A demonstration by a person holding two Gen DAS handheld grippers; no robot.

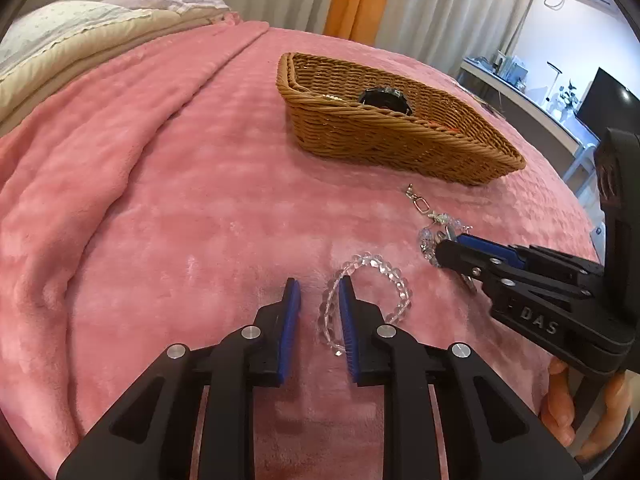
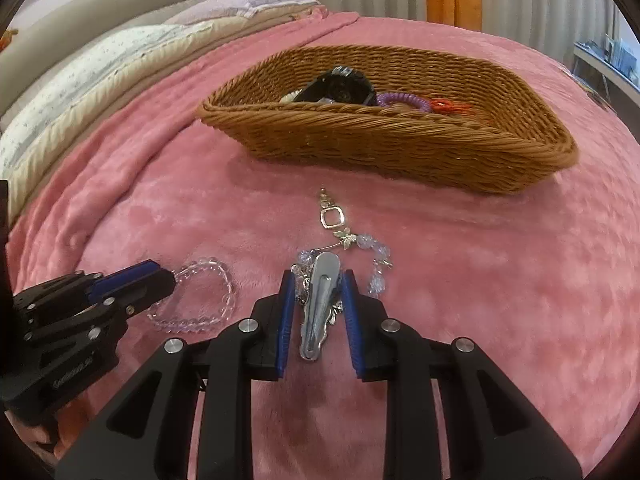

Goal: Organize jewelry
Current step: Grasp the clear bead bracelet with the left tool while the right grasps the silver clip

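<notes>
Landmark: wicker basket (image 2: pixel 400 148) on the pink blanket (image 1: pixel 180 200), already holding a black item, a purple coil tie and an orange piece.
Right gripper (image 2: pixel 318 280): jaws astride a silver hair clip (image 2: pixel 318 304) just short of the basket; pads near its sides, contact not certain.
Clip axis: long axis runs along the fingers, toward the basket.
Beaded chain (image 2: pixel 360 248): tangled under the clip's far end.
Left gripper (image 1: pixel 319 284): partly open, nothing held; one finger sits inside the clear bead bracelet (image 1: pixel 376 280) loop.
Nearer hand: the right for the clip, the left for the bracelet.
Writing: "DAS" on the right gripper's body.
</notes>
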